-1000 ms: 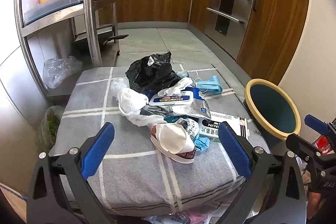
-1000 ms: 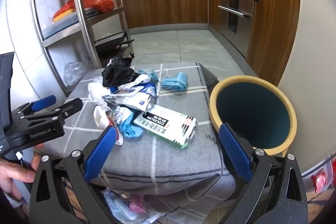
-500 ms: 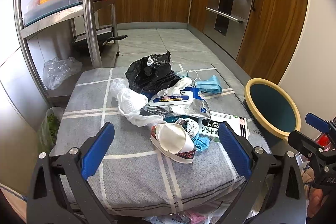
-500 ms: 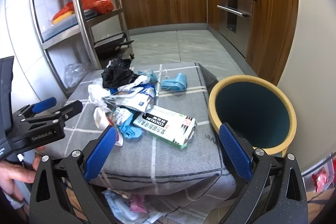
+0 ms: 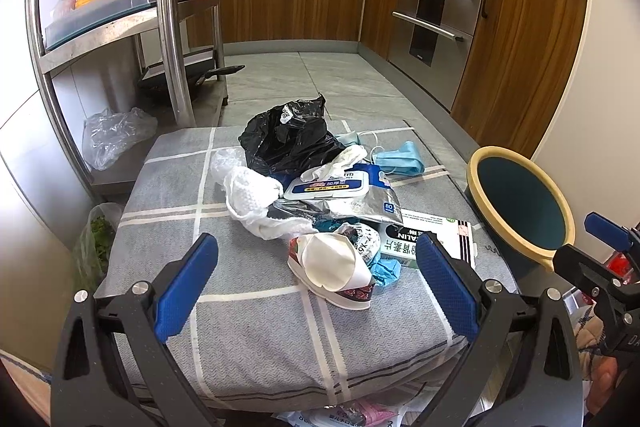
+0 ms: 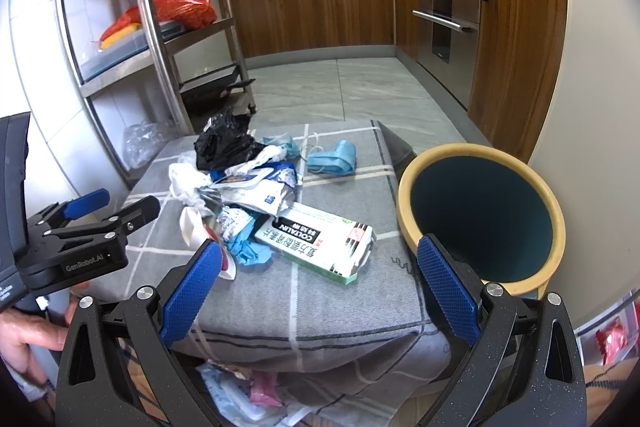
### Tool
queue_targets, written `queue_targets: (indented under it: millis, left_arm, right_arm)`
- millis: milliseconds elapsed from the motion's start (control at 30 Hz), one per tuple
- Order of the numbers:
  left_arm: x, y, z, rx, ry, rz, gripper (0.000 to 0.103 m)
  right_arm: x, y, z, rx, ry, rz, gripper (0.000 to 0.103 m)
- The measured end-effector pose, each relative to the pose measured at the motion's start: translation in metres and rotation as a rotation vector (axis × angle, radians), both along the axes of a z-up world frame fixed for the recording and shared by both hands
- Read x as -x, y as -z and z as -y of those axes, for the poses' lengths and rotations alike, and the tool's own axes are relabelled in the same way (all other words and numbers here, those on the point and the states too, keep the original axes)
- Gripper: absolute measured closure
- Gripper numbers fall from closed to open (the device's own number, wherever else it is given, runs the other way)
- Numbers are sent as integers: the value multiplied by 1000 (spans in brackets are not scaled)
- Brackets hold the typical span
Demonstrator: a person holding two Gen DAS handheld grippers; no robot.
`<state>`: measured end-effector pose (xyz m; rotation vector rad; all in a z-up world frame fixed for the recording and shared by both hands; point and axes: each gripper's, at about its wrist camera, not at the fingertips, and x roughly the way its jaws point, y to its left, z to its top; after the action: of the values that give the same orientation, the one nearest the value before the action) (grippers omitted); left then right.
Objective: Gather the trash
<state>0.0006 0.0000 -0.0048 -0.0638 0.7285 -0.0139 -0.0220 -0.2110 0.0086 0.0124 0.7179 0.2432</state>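
A heap of trash lies on a grey checked cushion (image 5: 168, 211): a black bag (image 5: 288, 139), a wet-wipe pack (image 5: 340, 191), a crushed paper cup (image 5: 332, 267), a white carton (image 6: 320, 243) and a blue face mask (image 6: 334, 159). A teal bin with a yellow rim (image 6: 480, 211) stands just right of the cushion. My left gripper (image 5: 316, 287) is open and empty, near the cushion's front edge, short of the cup. My right gripper (image 6: 318, 279) is open and empty, in front of the carton and bin.
A steel shelf rack (image 5: 172, 27) with a red bag stands at the left. Clear plastic bags (image 5: 116, 135) lie on its low shelf. Wooden cabinets and an oven (image 5: 432, 15) line the back and right. More wrappers lie under the cushion (image 6: 256, 391).
Both grippers have hardly moved; the views shift only slightly. Nothing was picked up or let go.
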Motion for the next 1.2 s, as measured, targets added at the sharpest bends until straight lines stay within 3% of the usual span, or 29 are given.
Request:
queue_targets:
  millis: [1200]
  left_arm:
    - [-4,8,3,-15,16,-39,6]
  right_arm:
    - [1,-1,2,-9,5,2,6]
